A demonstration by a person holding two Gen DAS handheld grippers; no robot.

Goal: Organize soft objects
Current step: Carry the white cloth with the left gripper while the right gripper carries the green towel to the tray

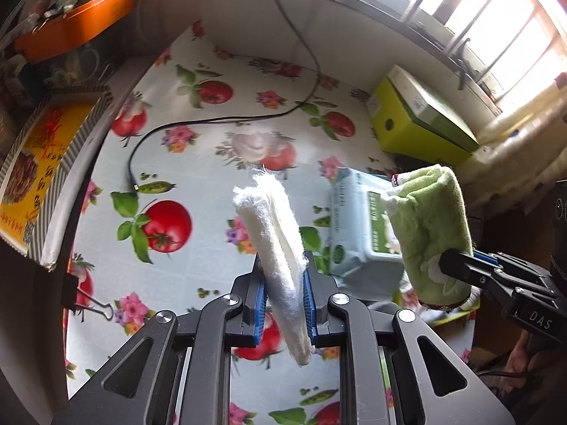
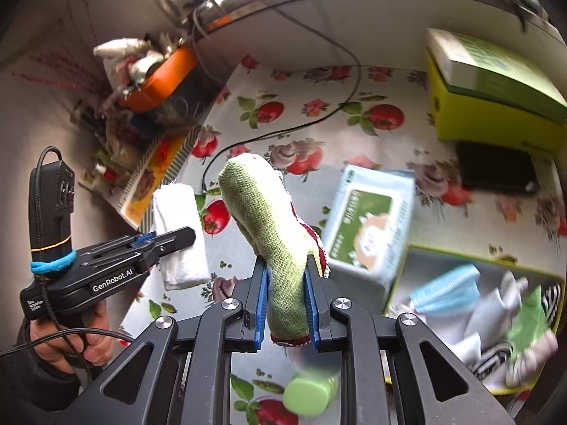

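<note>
My left gripper (image 1: 283, 279) is shut on a folded white fluffy cloth (image 1: 274, 244), held up above the flowered tablecloth (image 1: 198, 163). My right gripper (image 2: 285, 283) is shut on a rolled green cloth with a red and white trim (image 2: 269, 226), also lifted off the table. In the left wrist view the green cloth (image 1: 432, 226) hangs at the right in the other gripper's fingers (image 1: 457, 265). The right wrist view shows the white cloth (image 2: 179, 233) at the left in the left gripper, which a hand (image 2: 71, 340) holds.
A pack of wet wipes (image 2: 368, 219) lies on the table. A yellow-green bin (image 2: 457, 258) at lower right holds several soft items. A yellow-green box (image 1: 418, 124) stands by the window, a black cable (image 1: 219, 120) crosses the table, and a green bottle cap (image 2: 306, 395) sits below.
</note>
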